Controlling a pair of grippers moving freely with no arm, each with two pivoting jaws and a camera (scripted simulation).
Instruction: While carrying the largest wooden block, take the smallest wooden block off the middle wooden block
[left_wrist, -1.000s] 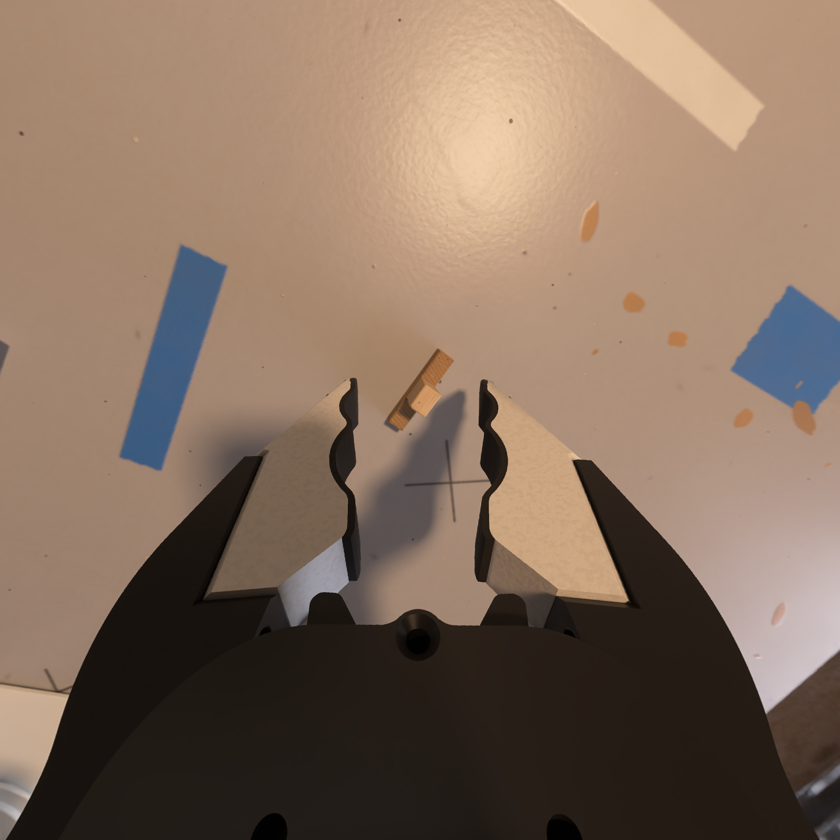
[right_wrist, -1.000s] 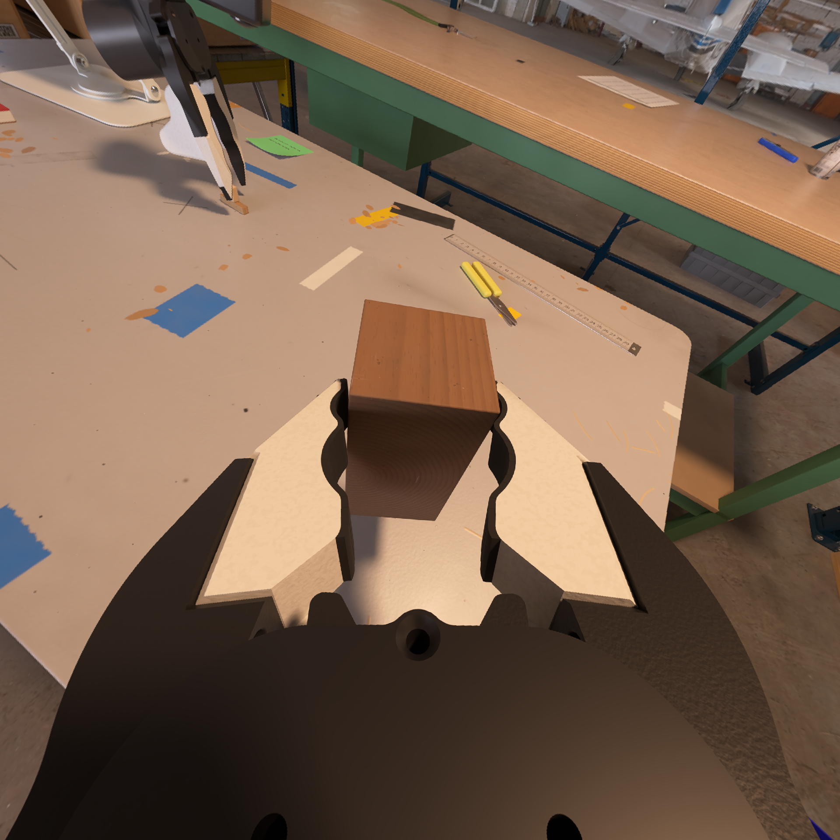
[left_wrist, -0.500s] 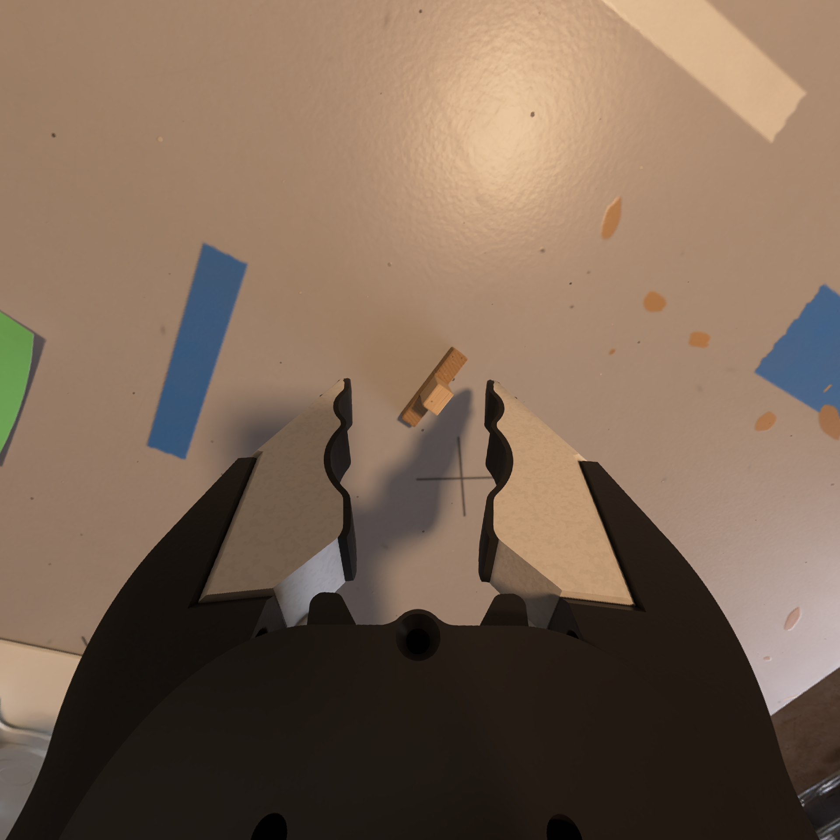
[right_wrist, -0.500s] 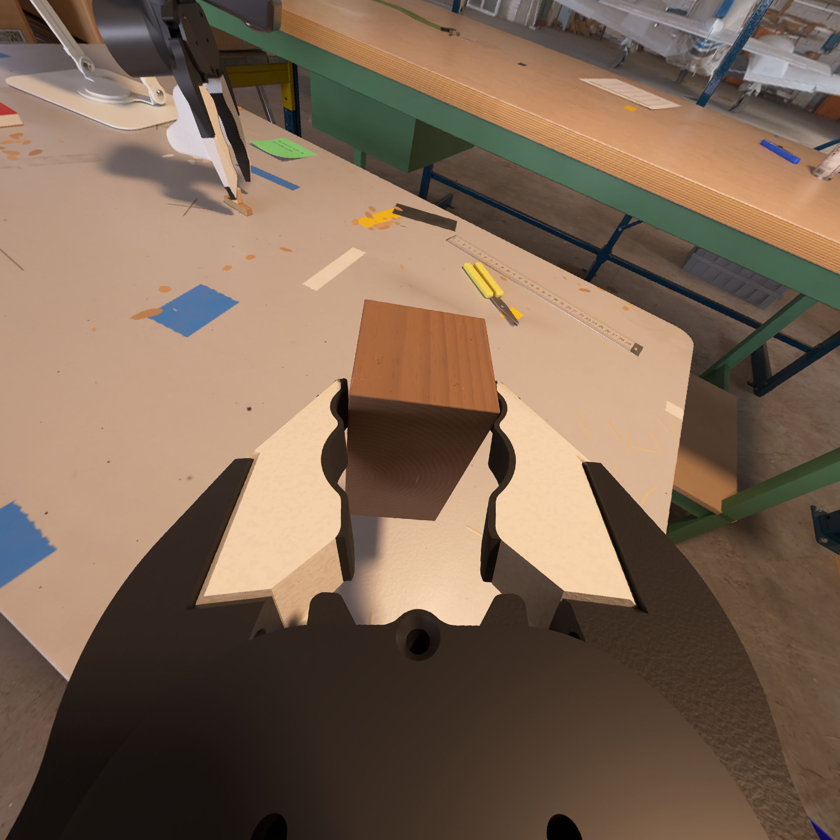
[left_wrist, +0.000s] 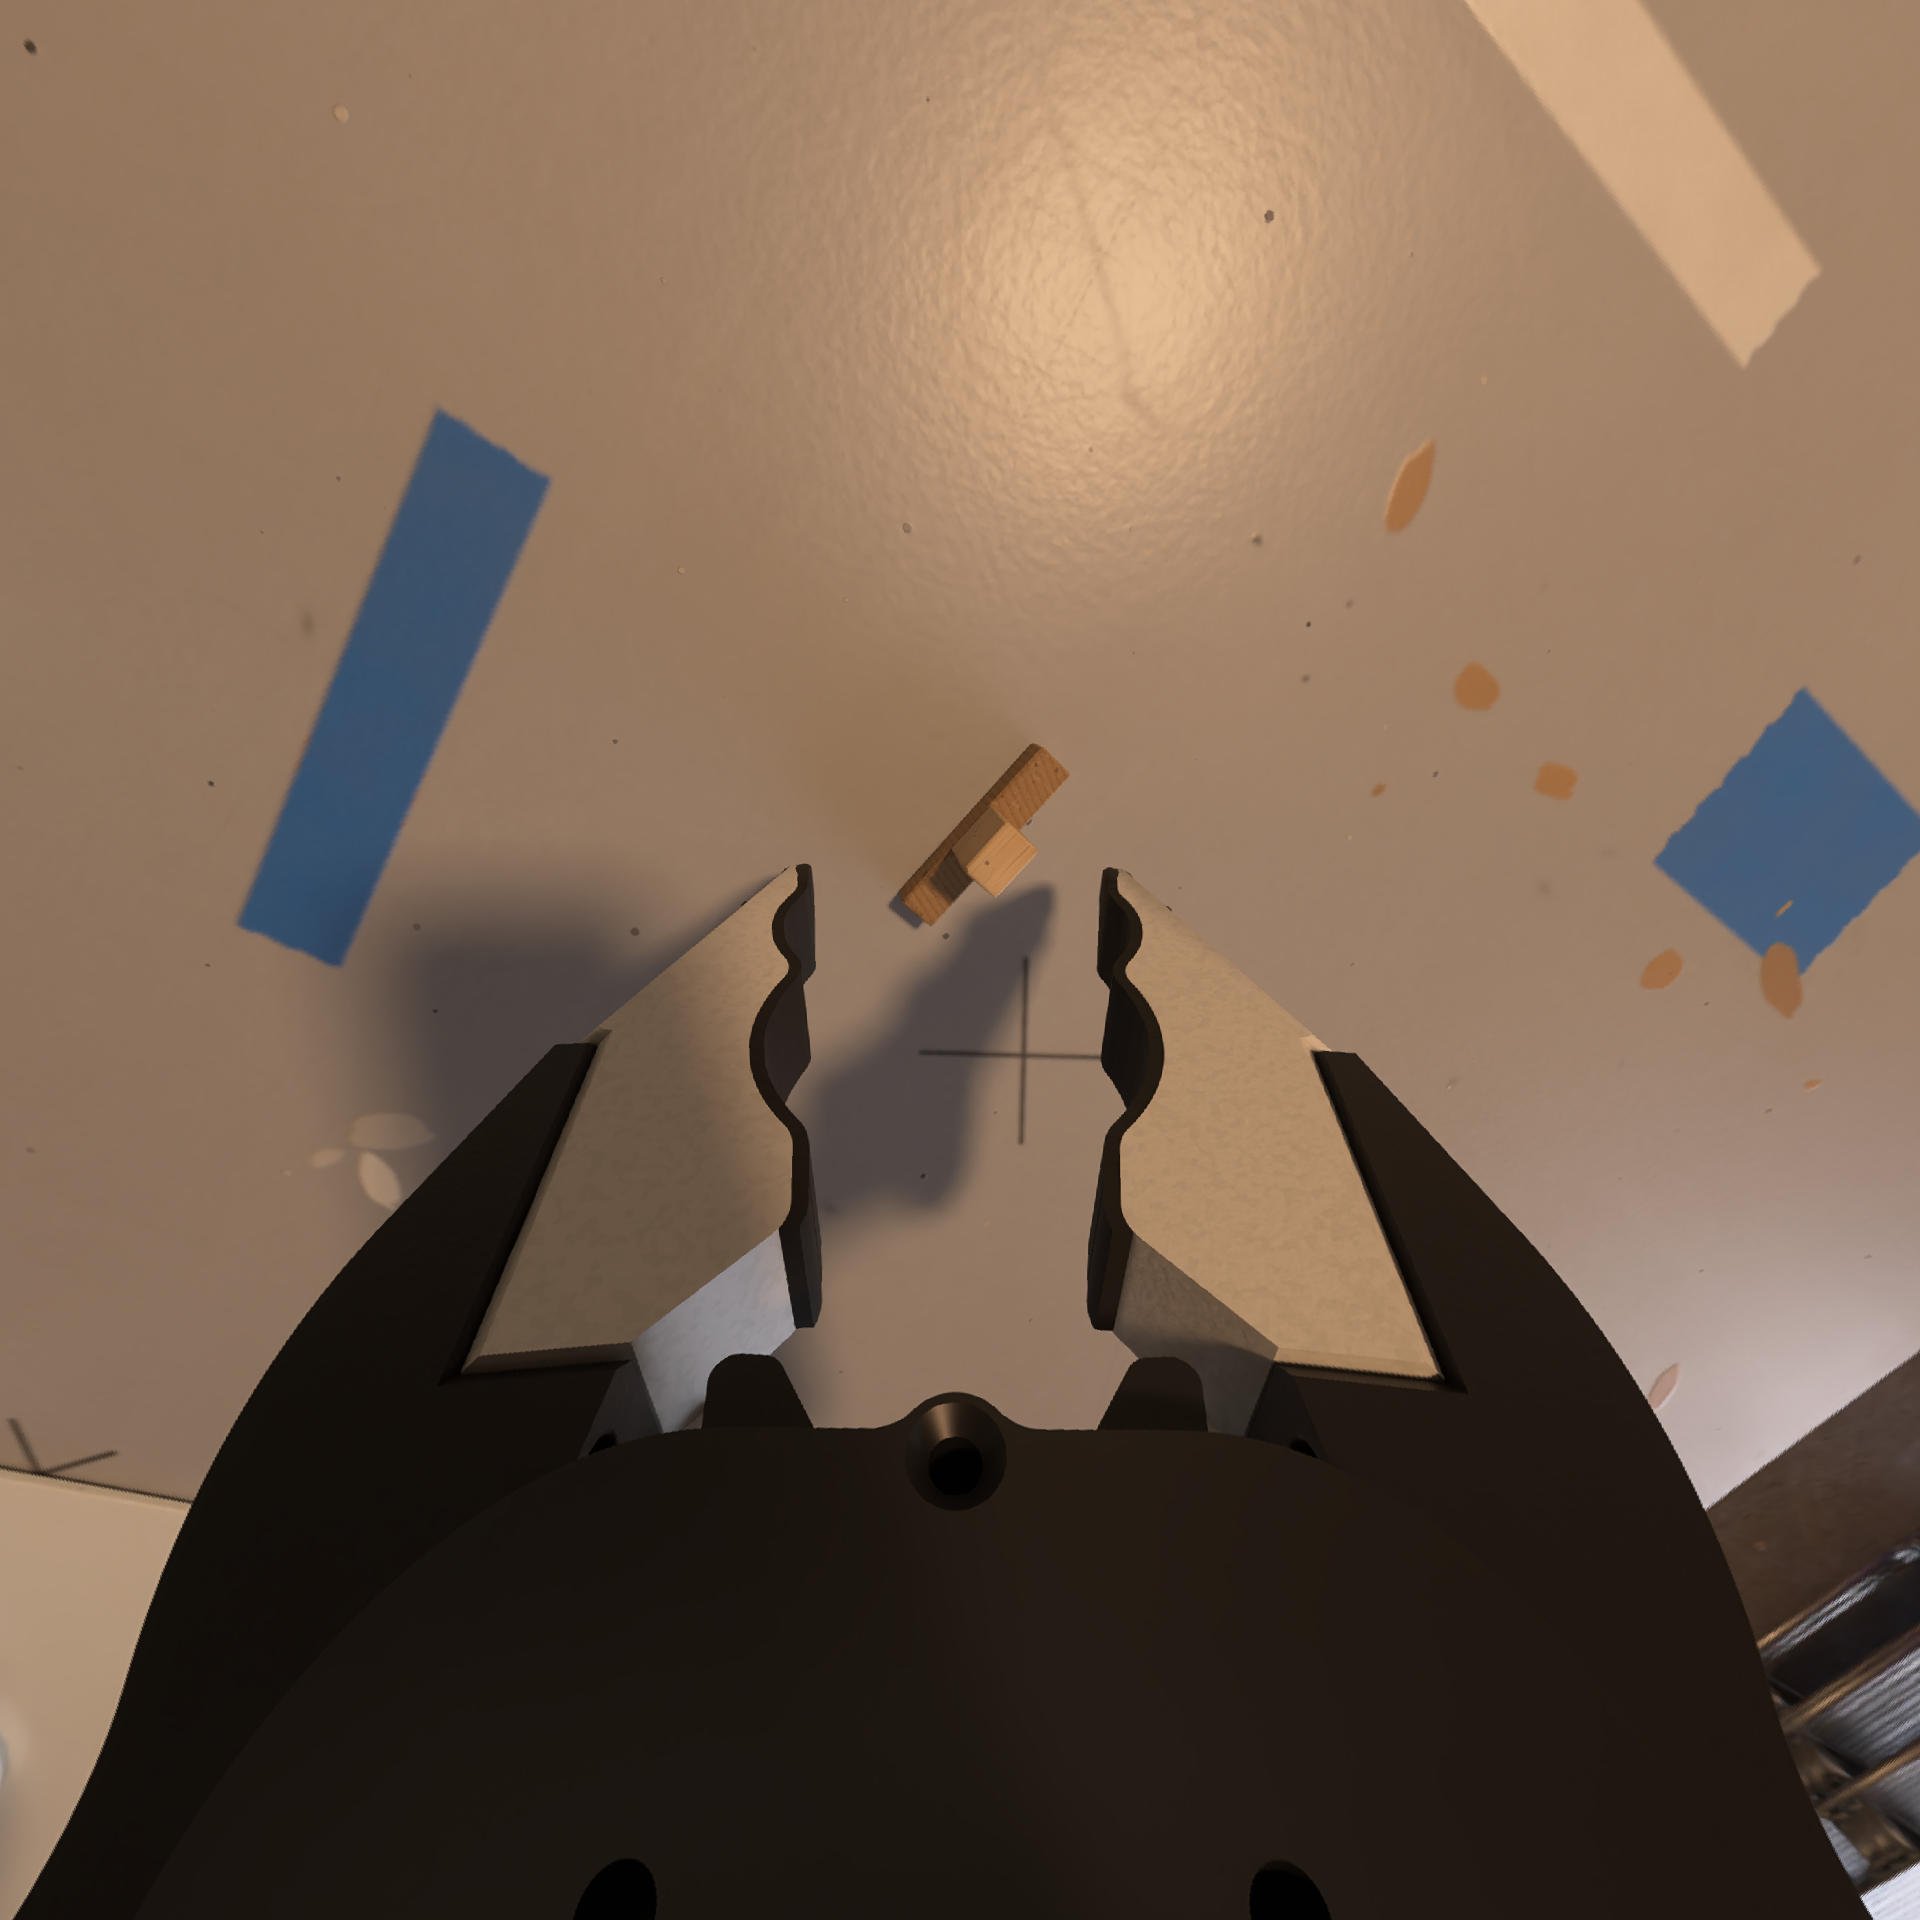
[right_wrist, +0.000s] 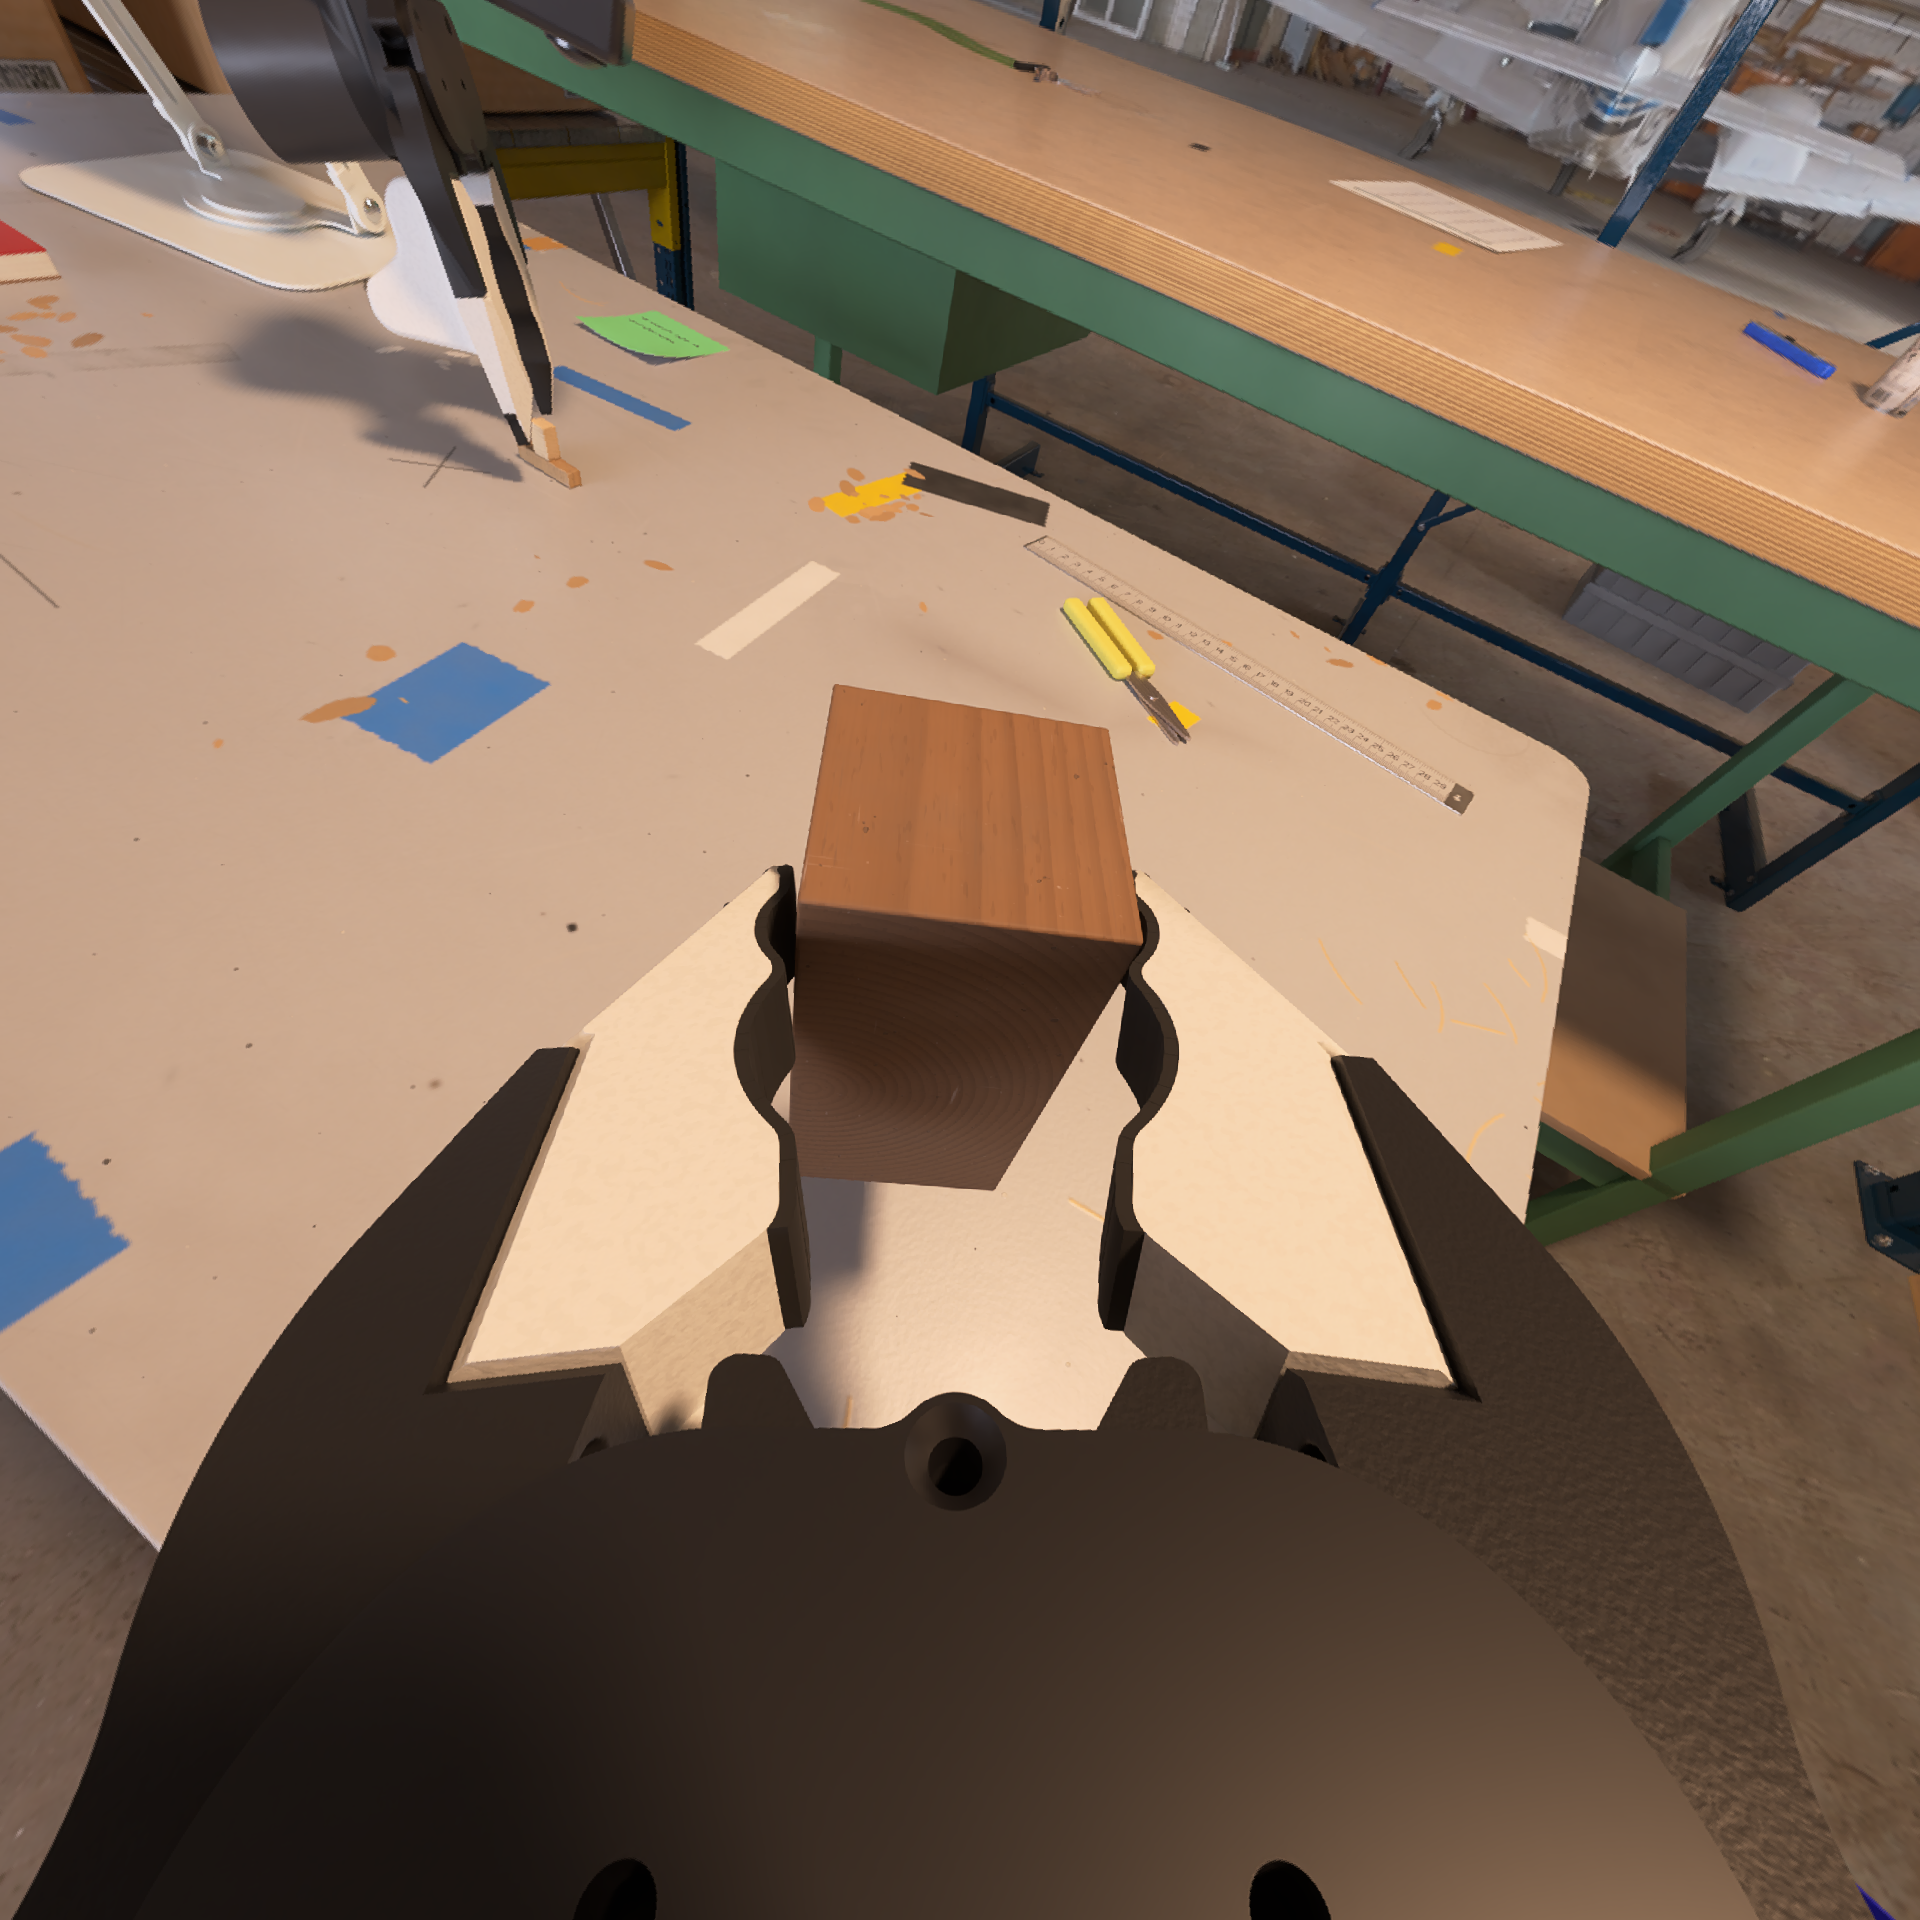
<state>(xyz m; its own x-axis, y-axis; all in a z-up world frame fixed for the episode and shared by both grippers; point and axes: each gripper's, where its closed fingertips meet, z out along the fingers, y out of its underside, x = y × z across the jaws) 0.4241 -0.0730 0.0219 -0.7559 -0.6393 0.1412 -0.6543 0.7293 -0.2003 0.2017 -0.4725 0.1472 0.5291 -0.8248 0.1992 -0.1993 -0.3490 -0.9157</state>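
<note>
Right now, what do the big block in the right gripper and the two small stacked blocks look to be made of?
Largest block: reddish-brown wood, smooth matte, straight grain on top, ring marks on the near face. Middle block: paler tan wood, fine grain lines. Smallest block: lightest, apparently unfinished wood, grain barely visible. Right gripper's fingers look like a cream, faintly textured material, kind unclear.

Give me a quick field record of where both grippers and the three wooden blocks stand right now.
right gripper: jaws shut on large dark brown wooden cube, held above the beige worktable
left gripper: jaws open, empty, pointed down at the stack
small pale wooden cube: on the flat tan wooden slab, not yet gripped
slab: lying on the table, just beyond the fingertips
remaining: grip and lift the small cube
</note>
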